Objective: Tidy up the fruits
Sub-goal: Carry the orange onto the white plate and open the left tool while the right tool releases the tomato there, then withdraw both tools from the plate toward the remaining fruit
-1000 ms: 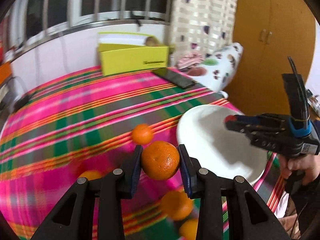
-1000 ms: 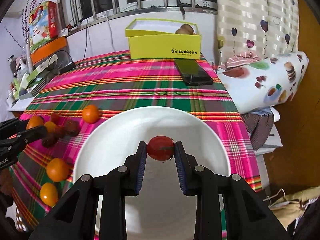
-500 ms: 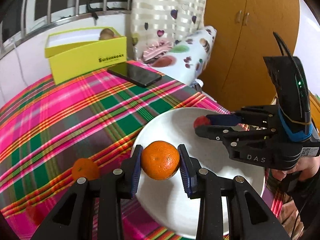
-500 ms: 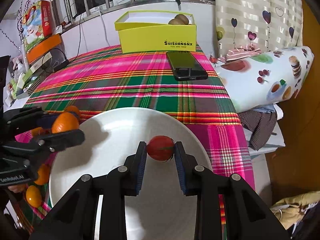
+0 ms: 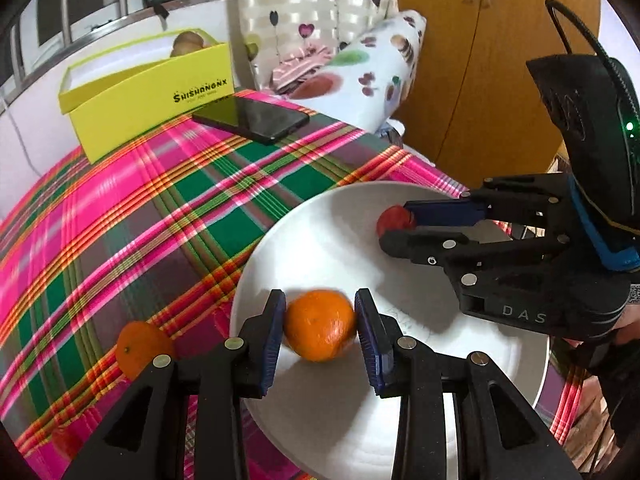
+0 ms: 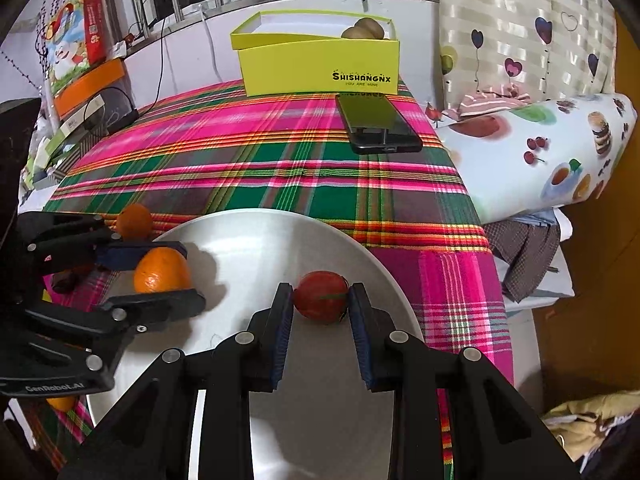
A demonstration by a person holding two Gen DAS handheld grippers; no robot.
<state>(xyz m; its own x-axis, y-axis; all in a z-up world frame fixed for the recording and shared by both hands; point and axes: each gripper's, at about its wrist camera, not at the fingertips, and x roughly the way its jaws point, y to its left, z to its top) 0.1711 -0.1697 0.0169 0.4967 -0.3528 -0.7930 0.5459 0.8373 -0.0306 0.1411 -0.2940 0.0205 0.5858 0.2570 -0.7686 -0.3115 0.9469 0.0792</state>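
Swung in over the white plate [image 5: 280, 256], left gripper [image 5: 320, 326] pinching a round orange [image 5: 320, 324] with no long axis, right gripper [image 6: 320, 300] beside it clamping a red tomato [image 6: 322, 296], its green stem rightward.

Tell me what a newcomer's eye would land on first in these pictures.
Two black grippers meet over a white plate on the pink-and-green plaid tablecloth: the left gripper clamps an orange, the right gripper a red tomato. Behind them, a bright yellow box stands by a black phone.
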